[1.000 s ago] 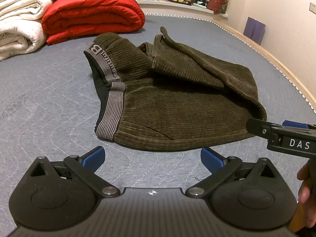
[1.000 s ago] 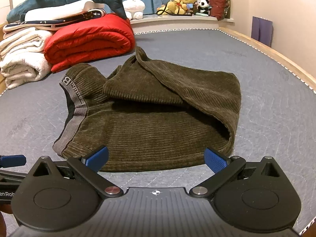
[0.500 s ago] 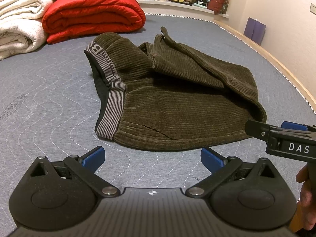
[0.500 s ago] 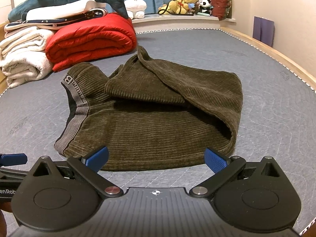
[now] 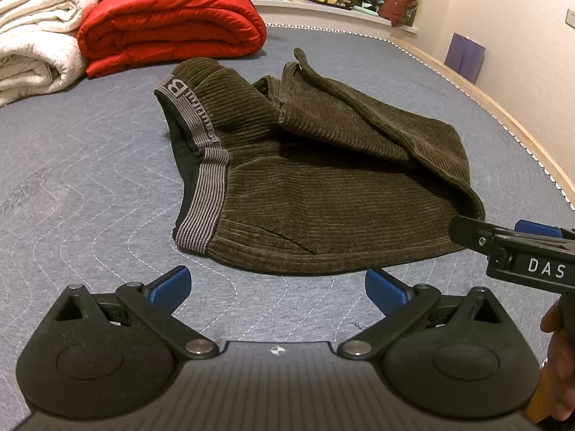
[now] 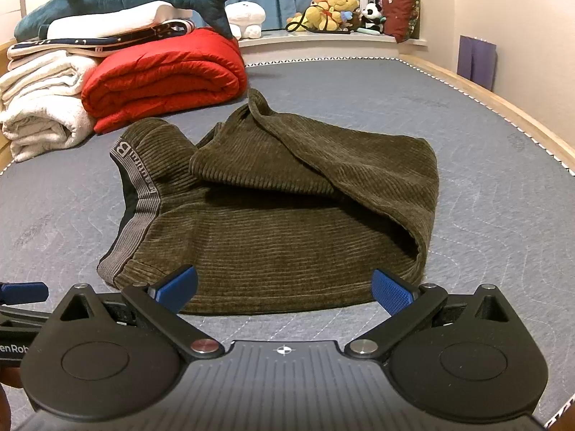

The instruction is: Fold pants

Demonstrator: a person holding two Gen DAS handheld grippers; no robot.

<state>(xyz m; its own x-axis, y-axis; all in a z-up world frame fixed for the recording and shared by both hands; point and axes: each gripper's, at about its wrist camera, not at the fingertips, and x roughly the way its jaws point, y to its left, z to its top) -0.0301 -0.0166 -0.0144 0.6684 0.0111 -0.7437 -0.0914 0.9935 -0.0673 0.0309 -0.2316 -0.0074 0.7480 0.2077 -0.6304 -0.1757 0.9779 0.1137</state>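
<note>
Nothing moved: both tongs, left (image 5: 276, 285) and right (image 6: 284, 287), stay spread before pants' (image 6: 273, 237) near edge.

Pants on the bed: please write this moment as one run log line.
pants: folded once, flat on bed | left gripper: open, empty | right gripper: open, empty, near edge

Dark olive ribbed corduroy is seen on the pants (image 5: 323, 194), with a grey striped waistband (image 5: 201, 208) lettered in white. The mattress (image 5: 79, 179) is grey-blue, quilted with wavy pale stitching. At upper left a bright red quilt (image 6: 161, 75) and cream towels (image 6: 39, 107) are shown. Blue pads are carried on black tongs (image 6: 284, 289).
</note>
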